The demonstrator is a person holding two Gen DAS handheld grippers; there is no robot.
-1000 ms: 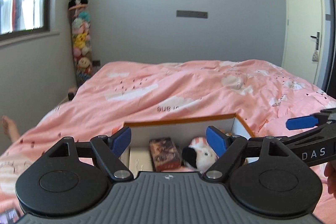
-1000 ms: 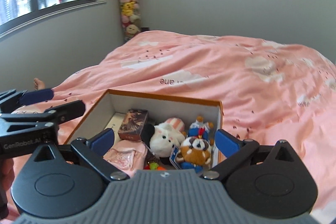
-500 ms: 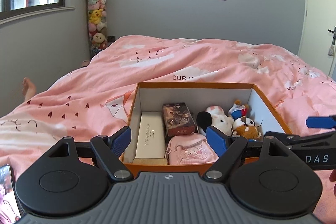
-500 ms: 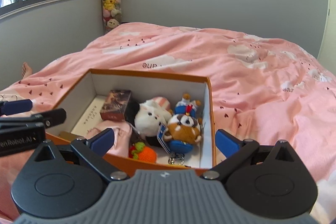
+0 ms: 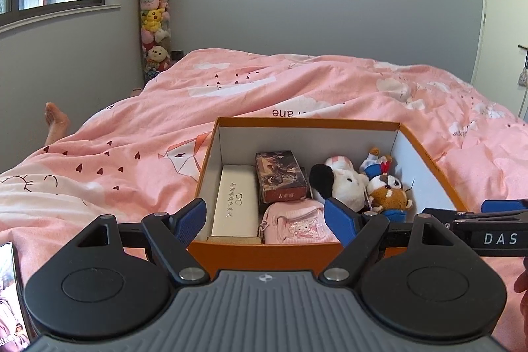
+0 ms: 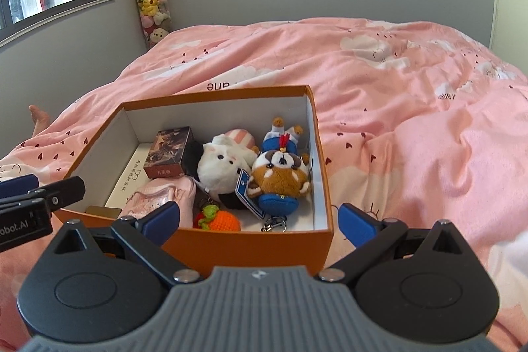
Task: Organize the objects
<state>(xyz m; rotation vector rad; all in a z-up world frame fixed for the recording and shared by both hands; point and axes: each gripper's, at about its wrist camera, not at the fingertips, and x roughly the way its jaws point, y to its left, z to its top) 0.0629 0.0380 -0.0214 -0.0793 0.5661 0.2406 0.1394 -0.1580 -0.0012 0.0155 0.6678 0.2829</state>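
Box on soft bed, both grippers empty

Pink duvet carries orange box, just ahead of both jaw sets. Left gripper and right gripper: spread wide, holding nothing. Red-panda plush lies packed against white plush. Risk: soft bedding lets the box tip; keyrings may snag neighbours.
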